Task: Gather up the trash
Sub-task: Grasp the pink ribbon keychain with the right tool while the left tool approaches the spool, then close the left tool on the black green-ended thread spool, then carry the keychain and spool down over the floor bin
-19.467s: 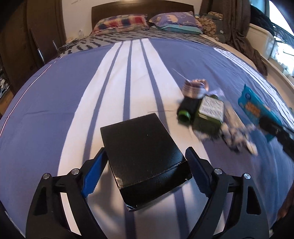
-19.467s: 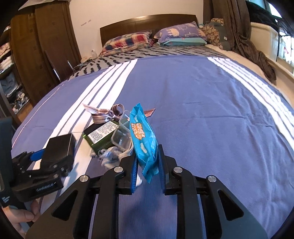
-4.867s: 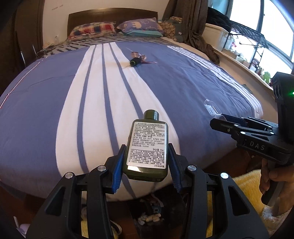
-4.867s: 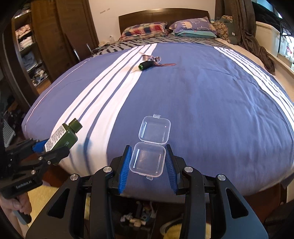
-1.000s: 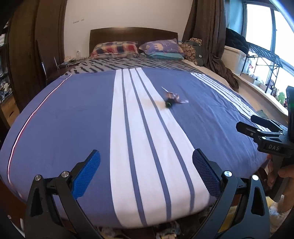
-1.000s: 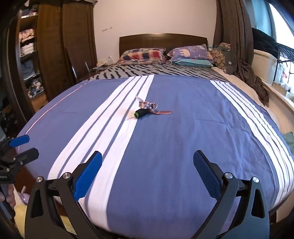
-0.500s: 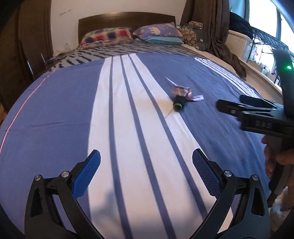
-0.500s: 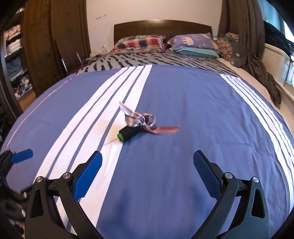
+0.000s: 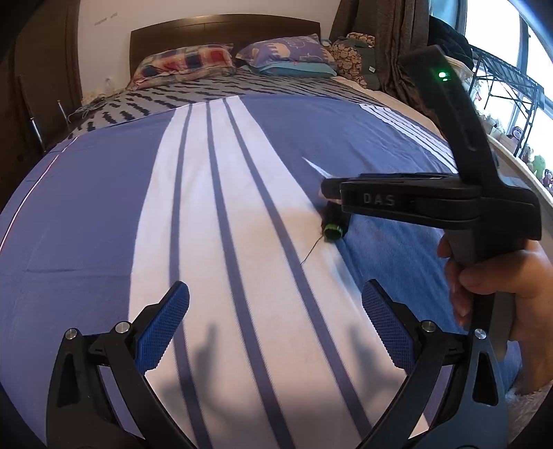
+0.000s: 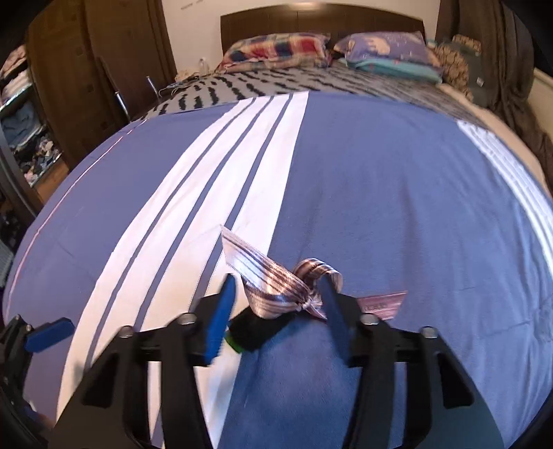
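Both grippers have come forward over the bed since a moment ago, and the little heap of trash that lay far up the cover now sits right at the right one's fingertips. Its jaws have just been closing: the right gripper (image 10: pixel 276 311) stands part-way shut, its blue pads on either side of the crumpled, silver-and-purple striped foil wrapper (image 10: pixel 273 286), though motion blur hides whether they press on it yet. Just under the wrapper, between the fingers, lies a short black tube with a green rim (image 10: pixel 249 333), and a flat pink-purple wrapper scrap (image 10: pixel 380 304) lies just beyond the right finger. The left gripper (image 9: pixel 274 328) hangs wide open and empty over the white stripes, nearer the foot of the bed, with the tube ahead and to its right. A hand (image 9: pixel 508 293) grips the right tool's handle. Around everything spreads the blue bedcover with white stripes (image 10: pixel 397 193); well beyond lie the patterned pillows (image 10: pixel 276 51) against the dark wooden headboard (image 10: pixel 321 19).
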`<state>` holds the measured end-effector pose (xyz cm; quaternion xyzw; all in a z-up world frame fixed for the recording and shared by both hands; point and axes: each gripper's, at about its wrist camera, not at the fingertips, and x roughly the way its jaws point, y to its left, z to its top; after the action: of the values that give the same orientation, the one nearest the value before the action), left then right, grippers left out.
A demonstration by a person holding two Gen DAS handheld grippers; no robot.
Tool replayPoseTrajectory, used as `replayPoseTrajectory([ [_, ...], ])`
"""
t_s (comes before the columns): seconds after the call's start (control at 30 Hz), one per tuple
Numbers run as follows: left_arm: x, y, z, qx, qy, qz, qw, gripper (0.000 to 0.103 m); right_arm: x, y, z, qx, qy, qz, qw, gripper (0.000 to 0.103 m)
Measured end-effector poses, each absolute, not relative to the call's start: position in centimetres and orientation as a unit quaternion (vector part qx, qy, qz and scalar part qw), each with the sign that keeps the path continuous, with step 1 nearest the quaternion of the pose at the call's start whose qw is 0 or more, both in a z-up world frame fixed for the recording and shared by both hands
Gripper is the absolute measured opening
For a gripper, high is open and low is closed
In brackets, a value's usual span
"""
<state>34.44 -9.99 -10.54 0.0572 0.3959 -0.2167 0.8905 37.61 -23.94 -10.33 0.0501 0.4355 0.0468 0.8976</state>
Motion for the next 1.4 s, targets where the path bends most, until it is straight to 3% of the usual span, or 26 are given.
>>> replayPoseTrajectory([
  [0.03,34.7,-10.2,-10.5,0.057,0.396,-0.219,0.890,0.095,37.7,-24.1,-10.4,0.052,0.436,0.047,0.897,0.028],
  [0.2,35.9,-11.8,-10.7,0.062,0.399,-0.232,0.885,0.095,37.4,-25.0,-9.9,0.057,0.426,0.053,0.901,0.012],
  [0.4,38.1,-14.9,-11.8,0.082,0.407,-0.244,0.876,0.094,37.6,-27.2,-8.8,0.051,0.404,0.030,0.913,0.009],
  [0.5,39.3,-16.2,-12.6,0.084,0.413,-0.249,0.872,0.087,37.6,-28.5,-8.4,0.053,0.397,0.020,0.916,0.009],
  [0.63,40.6,-17.5,-13.5,0.079,0.424,-0.258,0.864,0.068,37.4,-29.7,-8.2,0.060,0.393,0.018,0.917,0.009],
  [0.73,41.3,-18.6,-14.3,0.076,0.435,-0.264,0.857,0.063,37.4,-30.3,-8.1,0.061,0.392,0.016,0.918,0.009],
  [0.8,41.5,-18.8,-14.3,0.076,0.432,-0.266,0.858,0.053,37.1,-30.5,-8.1,0.061,0.392,0.015,0.918,0.009],
  [0.87,41.6,-18.8,-14.1,0.064,0.436,-0.275,0.854,0.026,36.7,-30.5,-8.0,0.058,0.391,0.012,0.918,0.008],
  [1.07,39.1,-17.8,-12.2,0.068,0.425,-0.270,0.861,0.025,34.5,-30.3,-7.1,0.056,0.388,0.013,0.920,0.008],
  [1.4,30.2,-13.8,-4.7,0.080,0.372,-0.239,0.893,0.025,25.9,-27.5,-2.3,0.039,0.358,0.038,0.932,0.008],
])
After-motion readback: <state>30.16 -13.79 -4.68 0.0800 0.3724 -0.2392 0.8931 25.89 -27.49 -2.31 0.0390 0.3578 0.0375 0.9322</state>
